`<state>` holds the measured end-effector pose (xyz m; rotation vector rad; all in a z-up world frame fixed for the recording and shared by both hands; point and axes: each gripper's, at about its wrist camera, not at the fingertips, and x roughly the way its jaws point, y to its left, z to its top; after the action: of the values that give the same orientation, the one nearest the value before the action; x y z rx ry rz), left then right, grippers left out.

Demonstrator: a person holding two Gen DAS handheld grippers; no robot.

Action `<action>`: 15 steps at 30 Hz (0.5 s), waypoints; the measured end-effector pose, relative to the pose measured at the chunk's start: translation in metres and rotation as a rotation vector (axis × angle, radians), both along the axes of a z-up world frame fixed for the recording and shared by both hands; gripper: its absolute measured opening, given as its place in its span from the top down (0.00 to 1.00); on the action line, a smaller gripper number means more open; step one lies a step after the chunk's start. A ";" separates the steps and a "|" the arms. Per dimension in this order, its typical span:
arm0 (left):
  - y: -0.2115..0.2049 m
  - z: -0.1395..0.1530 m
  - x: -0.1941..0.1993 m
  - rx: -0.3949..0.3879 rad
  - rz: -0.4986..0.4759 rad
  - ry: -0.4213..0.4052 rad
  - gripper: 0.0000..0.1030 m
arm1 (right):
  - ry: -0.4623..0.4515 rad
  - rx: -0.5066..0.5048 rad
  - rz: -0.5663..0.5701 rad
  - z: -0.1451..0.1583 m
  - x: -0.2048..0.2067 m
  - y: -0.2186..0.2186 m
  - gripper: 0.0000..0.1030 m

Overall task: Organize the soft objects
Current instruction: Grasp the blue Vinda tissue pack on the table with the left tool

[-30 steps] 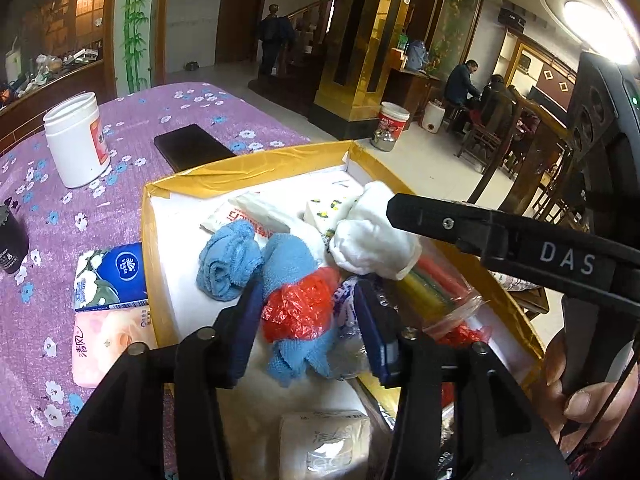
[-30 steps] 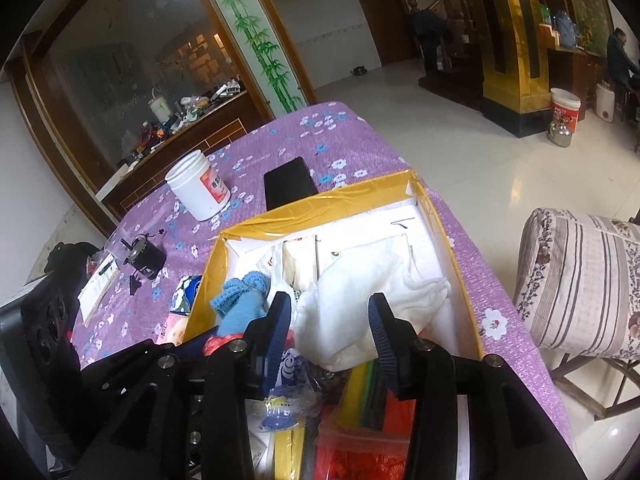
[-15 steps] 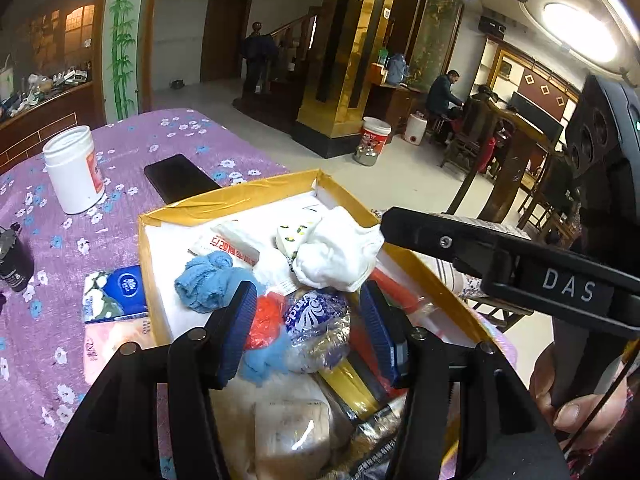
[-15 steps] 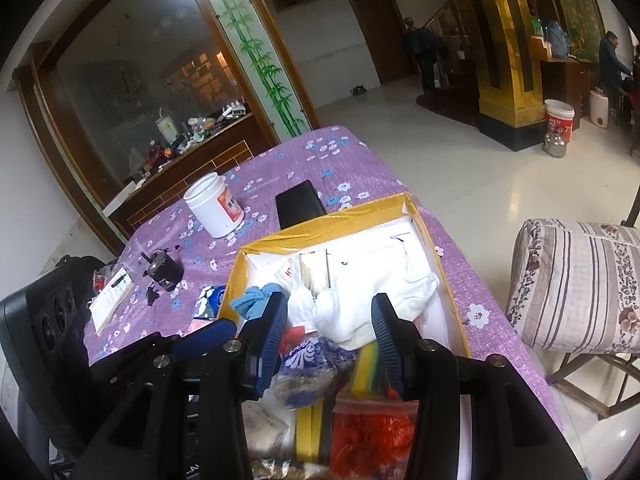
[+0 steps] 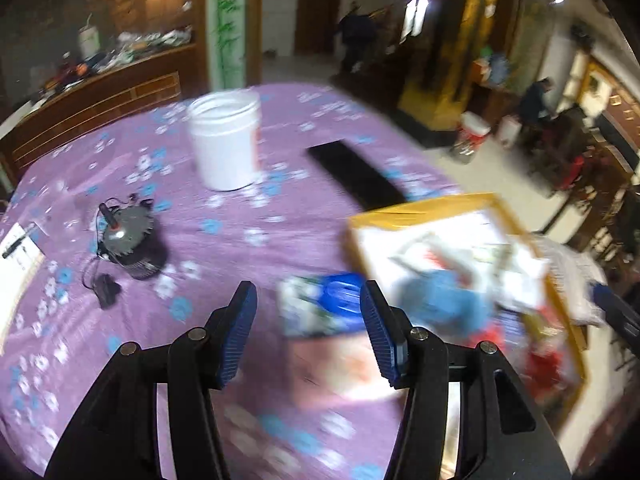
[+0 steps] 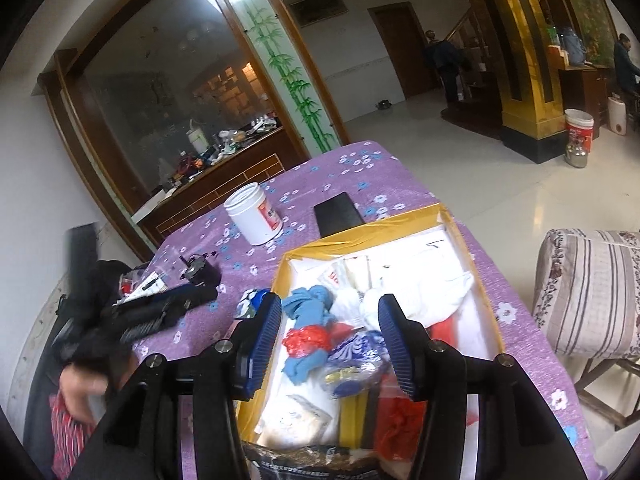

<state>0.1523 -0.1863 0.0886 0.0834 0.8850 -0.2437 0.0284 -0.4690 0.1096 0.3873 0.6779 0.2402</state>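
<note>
Left to right: your left gripper (image 5: 308, 328) — jaws apart, empty — over the tissue packs (image 5: 320, 312) beside the yellow box (image 6: 490, 312); your right gripper (image 6: 328, 336), opening, nothing gripped, above its blue cloth (image 6: 308, 304).

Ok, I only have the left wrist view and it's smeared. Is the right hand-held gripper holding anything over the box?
Observer: No. The right hand-held gripper hangs above the yellow box. Its jaws are opening and grip nothing.
Operator: What shows between its fingers?
Observer: A blue cloth tangled with a red plastic bag, with a blue-patterned bag beside them, all lying in the box.
Operator: And the white cloth?
Observer: The white cloth is spread along the box's right side, not gripped.
</note>
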 end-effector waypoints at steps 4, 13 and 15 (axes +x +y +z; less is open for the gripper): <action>-0.002 -0.033 0.050 0.041 0.028 0.099 0.50 | 0.004 -0.002 0.014 -0.001 -0.001 0.005 0.48; -0.021 -0.065 0.077 0.124 -0.048 0.184 0.50 | 0.016 -0.028 0.008 -0.005 -0.007 0.006 0.46; -0.022 -0.066 0.065 0.158 -0.077 0.176 0.50 | 0.018 -0.021 0.008 -0.007 -0.006 0.006 0.46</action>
<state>0.2176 -0.2078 0.0223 0.2460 1.0768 -0.2559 0.0222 -0.4633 0.1029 0.3672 0.6994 0.2376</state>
